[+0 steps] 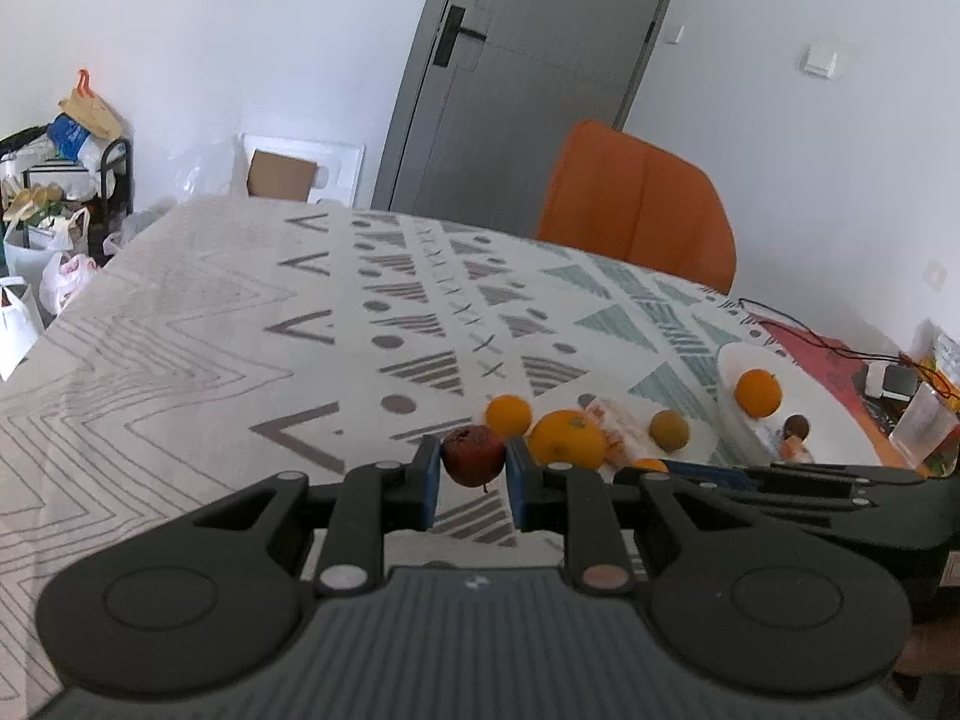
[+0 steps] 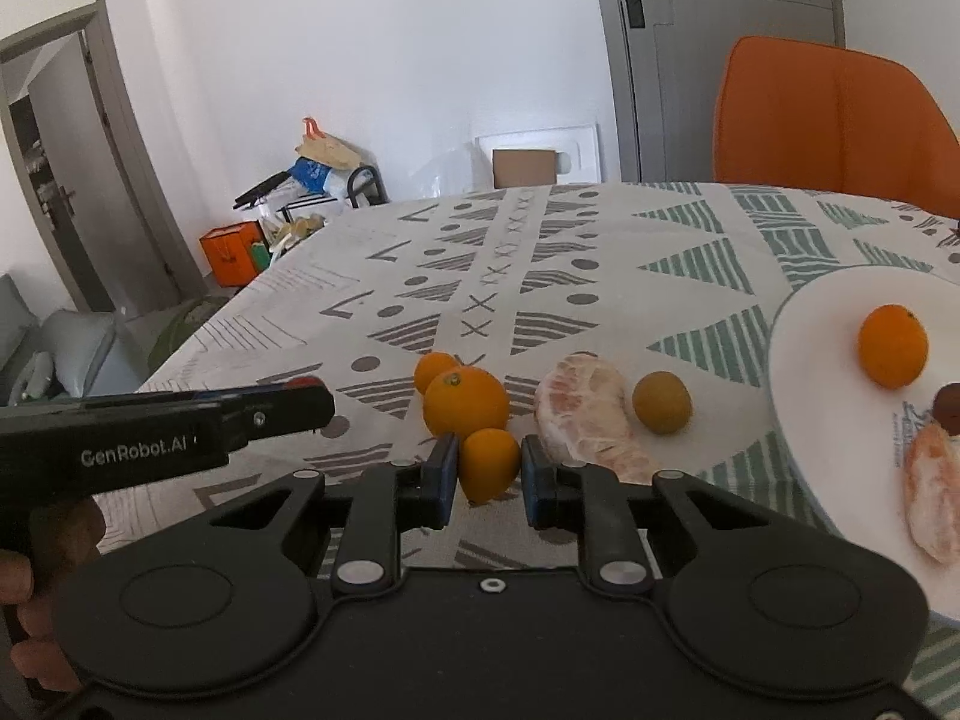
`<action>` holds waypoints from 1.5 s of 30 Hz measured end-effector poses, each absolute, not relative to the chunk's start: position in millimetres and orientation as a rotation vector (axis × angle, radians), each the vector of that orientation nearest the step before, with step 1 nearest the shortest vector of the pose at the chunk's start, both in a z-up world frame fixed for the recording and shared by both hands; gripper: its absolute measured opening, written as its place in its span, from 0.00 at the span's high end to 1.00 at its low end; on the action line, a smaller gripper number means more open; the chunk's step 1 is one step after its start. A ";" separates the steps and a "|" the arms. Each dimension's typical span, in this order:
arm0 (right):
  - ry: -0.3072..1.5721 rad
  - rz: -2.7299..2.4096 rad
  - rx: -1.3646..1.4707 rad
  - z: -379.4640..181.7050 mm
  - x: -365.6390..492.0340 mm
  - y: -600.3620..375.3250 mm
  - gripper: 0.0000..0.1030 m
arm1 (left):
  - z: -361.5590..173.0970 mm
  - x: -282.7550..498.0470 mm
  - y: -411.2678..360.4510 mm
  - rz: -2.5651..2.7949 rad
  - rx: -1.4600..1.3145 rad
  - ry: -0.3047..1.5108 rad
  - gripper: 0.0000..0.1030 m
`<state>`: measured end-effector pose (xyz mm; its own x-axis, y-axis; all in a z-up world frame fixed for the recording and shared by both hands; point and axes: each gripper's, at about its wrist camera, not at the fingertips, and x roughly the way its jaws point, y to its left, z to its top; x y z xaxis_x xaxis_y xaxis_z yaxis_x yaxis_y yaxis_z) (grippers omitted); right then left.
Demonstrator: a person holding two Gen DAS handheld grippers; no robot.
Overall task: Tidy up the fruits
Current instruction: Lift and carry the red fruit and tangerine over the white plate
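Note:
In the left wrist view my left gripper [image 1: 473, 449] is shut on a wrinkled dark red fruit [image 1: 474, 461], its blue pads pressing both sides. Just beyond lie a small orange [image 1: 509, 415], a bigger orange [image 1: 567, 439] and a greenish-brown fruit [image 1: 669, 430]. In the right wrist view my right gripper [image 2: 489, 445] is shut on a small orange [image 2: 487, 465]. Behind it sit a large orange [image 2: 465, 401], a smaller orange [image 2: 433, 367], a peeled citrus piece [image 2: 585, 414] and the greenish-brown fruit [image 2: 662, 402]. The white plate [image 2: 822, 312] holds an orange [image 2: 892, 345], a dark fruit [image 2: 949, 408] and a peeled segment [image 2: 933, 492].
The patterned tablecloth [image 1: 240, 324] covers the table. An orange chair [image 1: 642, 204] stands at the far edge, before a grey door [image 1: 540, 72]. A clear cup [image 1: 921, 426] and cables sit right of the plate [image 1: 744, 360]. Bags and a rack [image 1: 54, 192] stand left. A hand [image 2: 30, 588] holds the left gripper's body [image 2: 180, 429].

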<state>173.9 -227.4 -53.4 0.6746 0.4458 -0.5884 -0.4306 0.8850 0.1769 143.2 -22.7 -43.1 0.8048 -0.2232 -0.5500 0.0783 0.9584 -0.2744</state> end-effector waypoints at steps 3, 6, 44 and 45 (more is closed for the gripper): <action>0.642 0.486 0.029 -45.9 168.3 -235.2 0.80 | -39.7 141.3 -30.4 -0.170 -0.236 0.609 0.79; 0.622 0.472 0.035 -39.9 164.7 -242.2 0.80 | -36.3 140.6 -36.7 -0.183 -0.226 0.601 0.79; 0.516 0.298 0.223 -43.8 155.7 -386.5 0.80 | -21.7 166.2 -170.9 -0.323 -0.050 0.592 0.79; 0.516 0.292 0.227 -44.4 156.4 -388.7 0.80 | -22.0 167.8 -172.8 -0.327 -0.047 0.593 0.79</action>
<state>156.4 -388.7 -44.4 0.8302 0.3291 -0.4500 -0.2159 0.9340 0.2848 167.8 -172.8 -22.0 0.7794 -0.3160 -0.5410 0.2891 0.9475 -0.1369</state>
